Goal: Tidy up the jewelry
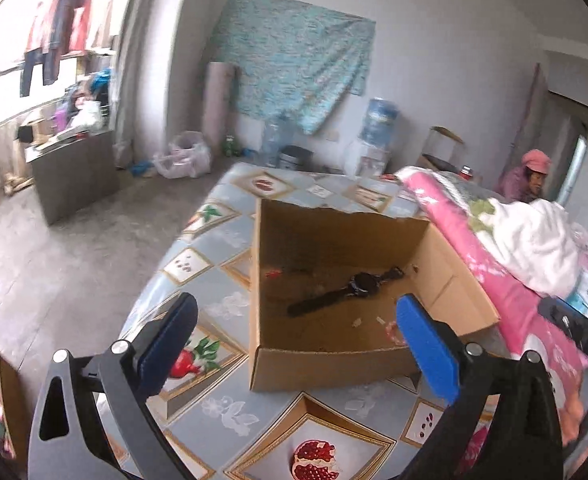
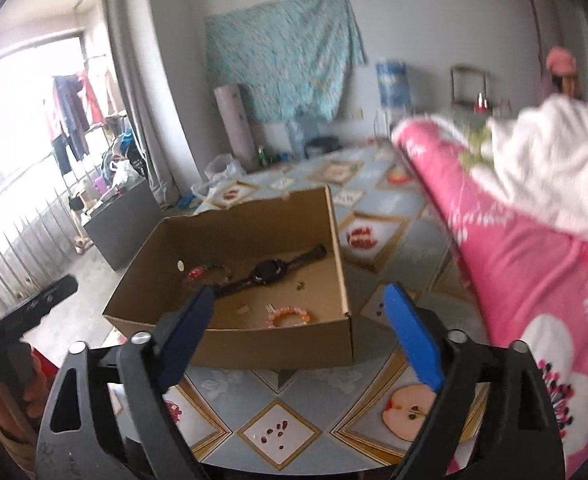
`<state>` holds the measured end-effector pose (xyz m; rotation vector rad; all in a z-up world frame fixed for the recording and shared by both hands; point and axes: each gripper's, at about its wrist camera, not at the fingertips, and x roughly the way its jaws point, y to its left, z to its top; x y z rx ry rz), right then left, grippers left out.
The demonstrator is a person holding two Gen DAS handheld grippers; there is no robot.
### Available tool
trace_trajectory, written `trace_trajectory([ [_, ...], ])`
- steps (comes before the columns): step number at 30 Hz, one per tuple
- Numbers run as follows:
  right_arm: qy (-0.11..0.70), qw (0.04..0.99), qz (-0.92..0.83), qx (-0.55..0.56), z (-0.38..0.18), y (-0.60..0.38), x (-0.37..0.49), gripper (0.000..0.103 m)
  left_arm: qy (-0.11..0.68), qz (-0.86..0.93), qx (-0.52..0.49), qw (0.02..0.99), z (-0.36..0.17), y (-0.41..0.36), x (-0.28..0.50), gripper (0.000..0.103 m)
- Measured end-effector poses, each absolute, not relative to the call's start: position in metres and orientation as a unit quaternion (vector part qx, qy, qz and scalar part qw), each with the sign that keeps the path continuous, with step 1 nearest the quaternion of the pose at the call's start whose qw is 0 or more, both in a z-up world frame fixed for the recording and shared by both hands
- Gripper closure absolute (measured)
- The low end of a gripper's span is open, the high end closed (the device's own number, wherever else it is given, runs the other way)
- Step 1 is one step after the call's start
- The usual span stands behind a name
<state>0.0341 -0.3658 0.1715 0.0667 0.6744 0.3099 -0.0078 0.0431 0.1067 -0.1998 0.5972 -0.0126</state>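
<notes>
Right wrist: pink quilt (image 2: 534, 280) beside cardboard box (image 2: 253, 344).

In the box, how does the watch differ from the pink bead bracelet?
The watch is black and lies stretched out straight across the middle; the pink bead bracelet is a closed ring of pale beads near the front wall. The watch spans far more floor. Both lie loose in the cardboard box.

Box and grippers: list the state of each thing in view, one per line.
Box: open, upright on the table.
Watch: lying flat inside the box.
Pink bracelet: inside the box, near the front wall.
Red bracelet: inside the box, beside the watch.
Left gripper: open, empty.
Right gripper: open, empty.
</notes>
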Motion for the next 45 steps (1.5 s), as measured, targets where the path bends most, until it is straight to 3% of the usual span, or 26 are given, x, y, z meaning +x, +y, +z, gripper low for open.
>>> trace_trajectory([
  [4,0.33,0.933,0.145,0.0,0.165,-0.351,0.021,0.011,0.311,0.031,-0.102,0.945,0.097,0.038,-0.016,0.005],
  [14,0.317,0.94,0.125,-0.033,0.17,-0.34,0.012,0.008,0.335,0.089,0.006,0.938,0.088,0.007,-0.019,0.005],
  [20,0.332,0.934,0.129,-0.012,0.17,-0.342,0.017,0.008,0.345,0.083,0.006,0.935,0.082,-0.008,-0.01,0.005],
  [32,0.423,0.898,0.124,-0.012,0.119,-0.337,0.035,0.008,0.442,0.093,-0.018,0.892,0.029,-0.017,0.012,0.005],
  [45,0.437,0.89,0.127,-0.017,0.113,-0.331,0.04,0.008,0.44,0.093,-0.019,0.893,0.027,-0.015,0.013,0.005],
])
